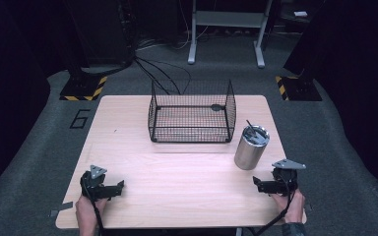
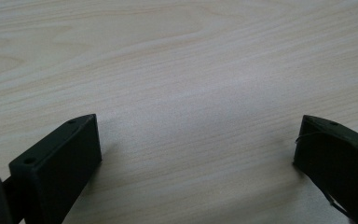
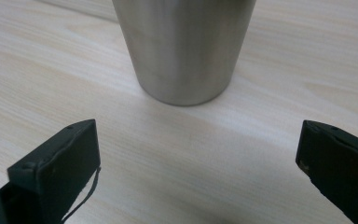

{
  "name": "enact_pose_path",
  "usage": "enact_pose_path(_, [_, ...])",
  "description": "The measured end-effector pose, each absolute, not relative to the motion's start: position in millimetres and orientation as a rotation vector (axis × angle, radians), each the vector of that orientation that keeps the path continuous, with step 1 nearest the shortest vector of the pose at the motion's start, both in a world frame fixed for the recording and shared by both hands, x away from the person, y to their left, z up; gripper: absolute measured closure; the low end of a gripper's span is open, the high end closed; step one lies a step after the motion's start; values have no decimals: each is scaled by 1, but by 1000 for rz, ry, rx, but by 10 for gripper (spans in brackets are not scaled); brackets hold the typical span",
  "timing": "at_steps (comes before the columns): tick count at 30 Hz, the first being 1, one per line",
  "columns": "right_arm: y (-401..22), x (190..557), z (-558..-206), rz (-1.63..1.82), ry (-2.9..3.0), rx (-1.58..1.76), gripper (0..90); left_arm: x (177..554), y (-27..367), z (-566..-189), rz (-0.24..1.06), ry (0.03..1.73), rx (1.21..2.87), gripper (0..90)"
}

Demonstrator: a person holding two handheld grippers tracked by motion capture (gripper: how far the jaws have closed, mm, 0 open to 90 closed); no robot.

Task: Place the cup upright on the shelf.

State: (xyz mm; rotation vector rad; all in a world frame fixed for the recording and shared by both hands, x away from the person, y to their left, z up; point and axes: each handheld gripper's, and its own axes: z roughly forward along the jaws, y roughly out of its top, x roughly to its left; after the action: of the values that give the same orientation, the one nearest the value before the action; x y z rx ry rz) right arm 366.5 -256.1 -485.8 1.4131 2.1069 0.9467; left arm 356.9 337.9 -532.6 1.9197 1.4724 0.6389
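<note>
Left gripper (image 1: 119, 186), held low over the pale wooden table (image 1: 177, 196): its two black jaws stand spread wide with nothing but bare wood grain between them, so it is released and idle. In the left gripper view the same left gripper (image 2: 198, 140) points along empty tabletop; it is parked well apart from every object, presumably to keep clear of the working side.

Centre, well beyond both sets of fingers: a black wire-mesh basket (image 1: 192, 129), rectangular and open-topped, with a small dark item lying against its far wall, too small to identify. Its open top and central position suggest it serves as a receptacle reachable by either hand.

Right: a brushed-steel cylindrical tumbler (image 1: 251, 147) stands upright just beyond the right gripper (image 1: 256, 182), with a dark slender stick rising from its mouth. In the right gripper view the tumbler (image 3: 184, 46) sits straight ahead of the right gripper (image 3: 198, 140), centred on the gap but beyond the fingertips, not touched. The jaws are released and spread wider than the tumbler's base, an aperture that appears set for closing around its wall. The step in hand is judged to be the approach.
</note>
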Motion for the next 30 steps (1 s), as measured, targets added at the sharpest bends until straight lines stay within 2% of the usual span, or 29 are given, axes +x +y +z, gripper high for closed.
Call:
enact_pose_path(14, [-252, 384, -441, 1063, 2077, 1340, 0, 357, 338, -533, 639, 1472, 1920, 3])
enact_pose_path(30, [-245, 413, -427, 1150, 2057, 1295, 0, 357, 338, -533, 639, 1473, 1919, 3])
